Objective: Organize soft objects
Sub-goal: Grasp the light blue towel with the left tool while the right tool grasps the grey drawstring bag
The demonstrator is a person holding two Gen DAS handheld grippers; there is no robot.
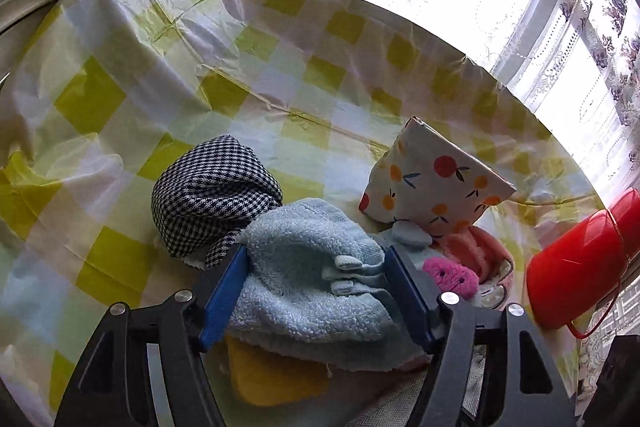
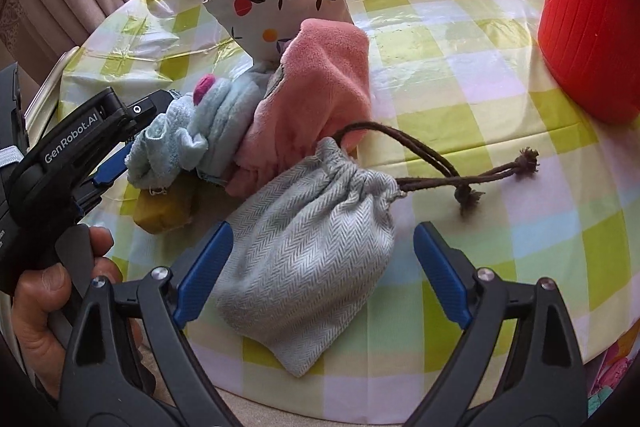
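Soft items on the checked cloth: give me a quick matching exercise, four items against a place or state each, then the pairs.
Items:
1. light blue fleece item
2. grey drawstring pouch
3. pink fleece item
4. yellow sponge

States:
A. leans against the fruit-print box
B. between the open right gripper jaws
C. under the blue item
D. between the left gripper jaws

Pairs: 1-D, 2-B, 3-A, 4-C

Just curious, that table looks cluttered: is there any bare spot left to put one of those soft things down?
Yes. Bare tablecloth lies between the pink cloth and the red bucket, and beyond the checked cloth. It is crowded around the blue fleece, fruit-print box and grey pouch.
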